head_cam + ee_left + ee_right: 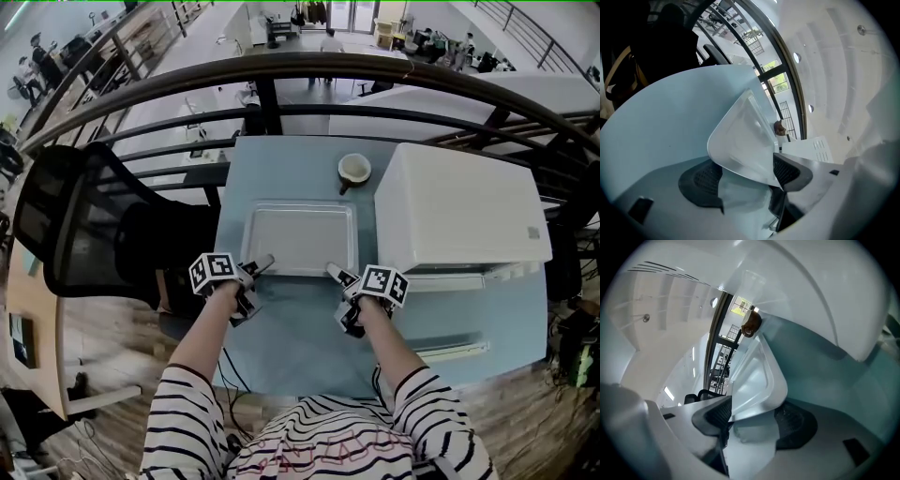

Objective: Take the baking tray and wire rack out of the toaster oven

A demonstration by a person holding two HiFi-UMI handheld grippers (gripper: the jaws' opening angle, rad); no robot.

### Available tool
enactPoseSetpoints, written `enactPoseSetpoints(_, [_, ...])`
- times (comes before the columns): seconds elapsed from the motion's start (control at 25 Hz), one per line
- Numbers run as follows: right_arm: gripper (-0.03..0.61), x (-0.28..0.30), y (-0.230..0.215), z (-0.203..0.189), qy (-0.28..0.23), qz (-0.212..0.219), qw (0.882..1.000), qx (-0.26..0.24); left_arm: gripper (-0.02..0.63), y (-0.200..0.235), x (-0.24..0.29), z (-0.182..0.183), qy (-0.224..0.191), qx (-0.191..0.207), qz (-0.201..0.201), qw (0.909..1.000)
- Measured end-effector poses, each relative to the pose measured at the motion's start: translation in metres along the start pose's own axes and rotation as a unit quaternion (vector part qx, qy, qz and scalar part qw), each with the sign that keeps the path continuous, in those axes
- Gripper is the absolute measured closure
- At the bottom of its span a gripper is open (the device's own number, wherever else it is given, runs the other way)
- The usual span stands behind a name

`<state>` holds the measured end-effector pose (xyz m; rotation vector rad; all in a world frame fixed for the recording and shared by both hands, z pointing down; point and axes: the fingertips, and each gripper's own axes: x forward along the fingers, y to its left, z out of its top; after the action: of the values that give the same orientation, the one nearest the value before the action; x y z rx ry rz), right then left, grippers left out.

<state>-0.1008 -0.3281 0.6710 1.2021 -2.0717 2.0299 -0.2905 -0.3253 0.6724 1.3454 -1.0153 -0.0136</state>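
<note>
Left gripper (746,176): jaws wide apart, straddling the tray's (300,234) near left corner, not clamping it.
Right gripper (754,417): jaws wide apart, straddling the near right corner, no grip.
Tray: flat on the desk (291,328), just left of the toaster oven (459,220).
Cup (354,169): beyond the tray.

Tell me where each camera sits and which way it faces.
Head view: on the person's head, facing steeply down at the table, baking tray and toaster oven; both arms, left gripper and right gripper show.
Left gripper view: on the left gripper, facing along its open jaws at the tray's corner; its jaws show.
Right gripper view: on the right gripper, facing the tray's other near corner; its jaws show.
Shared: all see the tray and cup.
</note>
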Motion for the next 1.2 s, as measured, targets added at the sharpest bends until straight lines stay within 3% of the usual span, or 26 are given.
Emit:
enactPoseSetpoints(0.56, [0.292, -0.007, -0.005, -0.012, 0.026, -0.018, 0.999, -0.018, 0.293, 0.010, -0.015, -0.014, 0.026, 0.052, 0.040, 0.9975])
enactPoseSetpoints(0.88, [0.290, -0.005, -0.005, -0.017, 0.053, -0.037, 0.995, -0.070, 0.293, 0.005, -0.015, -0.027, 0.018, 0.047, 0.020, 0.9985])
enactPoseSetpoints(1.04, [0.282, -0.009, -0.005, -0.027, 0.091, -0.041, 0.992, -0.075, 0.293, -0.003, -0.011, -0.037, 0.018, 0.040, 0.004, 0.9990])
enactPoseSetpoints(1.2, [0.282, -0.017, -0.002, -0.027, 0.096, -0.034, 0.991, -0.083, 0.293, -0.009, -0.004, -0.042, 0.022, 0.042, -0.008, 0.9988])
